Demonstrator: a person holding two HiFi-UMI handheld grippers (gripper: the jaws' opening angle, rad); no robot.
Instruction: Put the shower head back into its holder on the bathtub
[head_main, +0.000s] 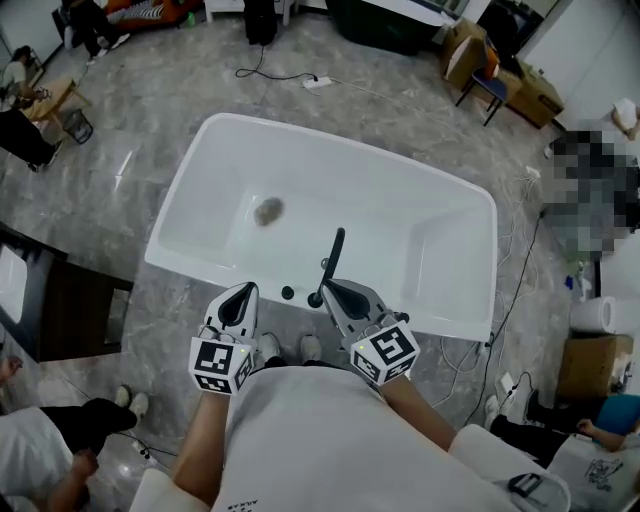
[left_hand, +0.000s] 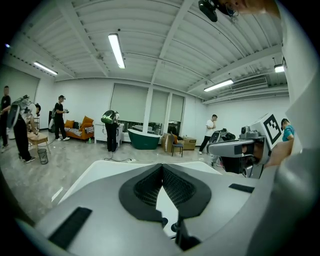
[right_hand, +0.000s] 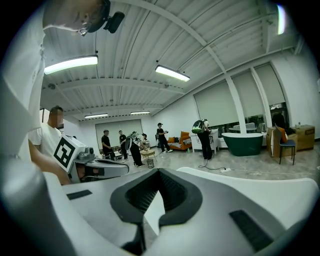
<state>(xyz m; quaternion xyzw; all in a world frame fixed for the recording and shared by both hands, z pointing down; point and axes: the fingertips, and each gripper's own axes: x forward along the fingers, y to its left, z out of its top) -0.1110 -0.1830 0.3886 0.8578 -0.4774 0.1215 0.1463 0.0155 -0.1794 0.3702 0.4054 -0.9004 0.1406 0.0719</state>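
Floor: we look down on a grey marbled floor (head_main: 150, 100) that carries everything. A white power strip (head_main: 318, 82) with a black cable lies on it beyond the tub's far edge.

Bathtub: the white bathtub (head_main: 196, 190) fills the middle of the head view. Its near rim runs just ahead of our two tools.

Cardboard box: a brown box (head_main: 590, 365) stands on the floor, well apart from the tub's near right corner.

Left gripper: we hold the left gripper (head_main: 249, 290) at the tub's near rim, just left of the black knob. Its own view shows the jaws together, with the dark ribbed pads (left_hand: 149, 187) meeting at the tips and nothing between them.

Right gripper: we hold the right gripper (head_main: 328, 287) at the near rim too, with its tips just beside the foot of the shower head. Its jaws are closed on each other and empty. We cannot tell whether the tip touches the shower head.

Marker cubes: one cube (head_main: 220, 365) rides on the back of the left tool and another (head_main: 386, 352) on the right, both near our body.

Shower head: the black shower head (head_main: 335, 255) stands up from the middle of the near rim. Its lower end sits at a black fitting on that rim and its top rises over the tub's inside. Neither tool grips it.

Knob: a small black knob (head_main: 288, 293) sits on the near rim, between the two tool tips.

Drain: a grey drain (head_main: 268, 211) lies on the tub's bottom, toward its left end.
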